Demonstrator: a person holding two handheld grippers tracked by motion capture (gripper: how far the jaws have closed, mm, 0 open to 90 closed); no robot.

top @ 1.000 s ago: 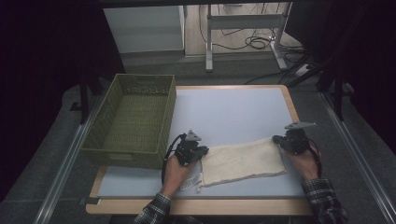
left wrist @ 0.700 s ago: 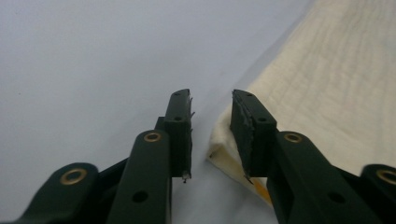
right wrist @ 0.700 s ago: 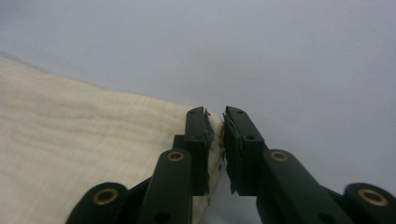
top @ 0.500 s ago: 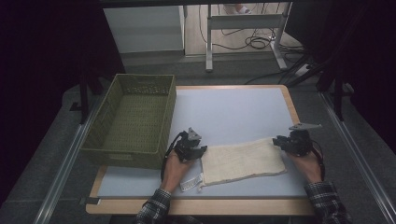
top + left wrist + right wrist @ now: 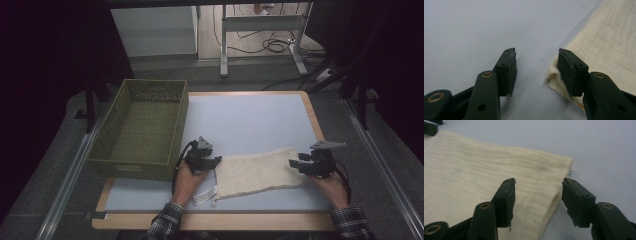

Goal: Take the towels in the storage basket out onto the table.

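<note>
Pale table (image 5: 260,120) under dim light: folded cloth (image 5: 260,171) lies flat near the front edge, basket (image 5: 142,130) at left. Left gripper (image 5: 216,161) and right gripper (image 5: 295,164) have just been opening, jaws spread at opposite ends, gripping nothing.

on the table (image 5: 260,120) a folded cloth (image 5: 260,171) lies flat near the front edge, right of the middle. a basket (image 5: 142,131) stands on the table's left part, reaching from the far edge toward the front, well left of the cloth. the left hand-held gripper (image 5: 212,162) sits between basket and cloth, just beside the cloth's left end; in the left gripper view the cloth's corner (image 5: 554,77) lies against its right jaw. the right hand-held gripper (image 5: 295,165) is at the cloth's right end, with the cloth's edge (image 5: 549,210) between its parted jaws. a small tag (image 5: 205,196) lies before the cloth's left corner. behind the table, cables (image 5: 270,46) lie on the floor.
</note>
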